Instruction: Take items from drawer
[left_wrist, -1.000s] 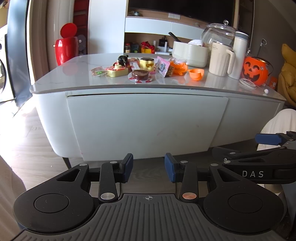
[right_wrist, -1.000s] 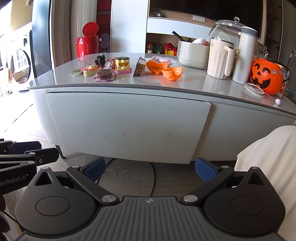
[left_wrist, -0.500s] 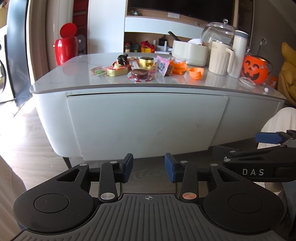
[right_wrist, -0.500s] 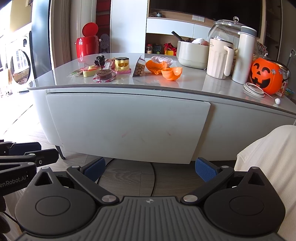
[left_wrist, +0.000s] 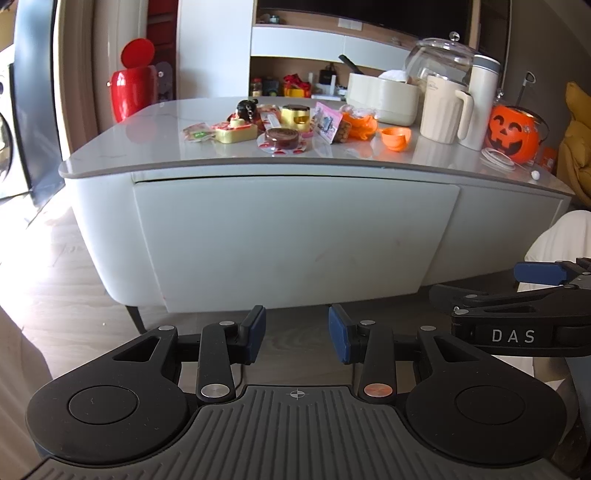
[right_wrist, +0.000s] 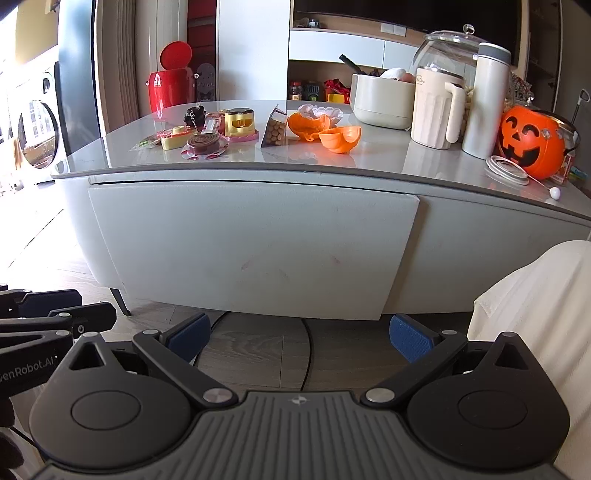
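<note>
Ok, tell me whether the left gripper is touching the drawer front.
Apart. The left wrist view shows the left gripper open and empty, with bare floor visible between its fingertips and the closed drawer front.

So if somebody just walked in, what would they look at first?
Probably the grinning orange pumpkin bucket at the right end of the table top, beside a tall white bottle. Next, the shiny red bin behind the table's far left corner. After that, the heap of small snacks and toys left of the middle, above the closed drawer front.
</note>
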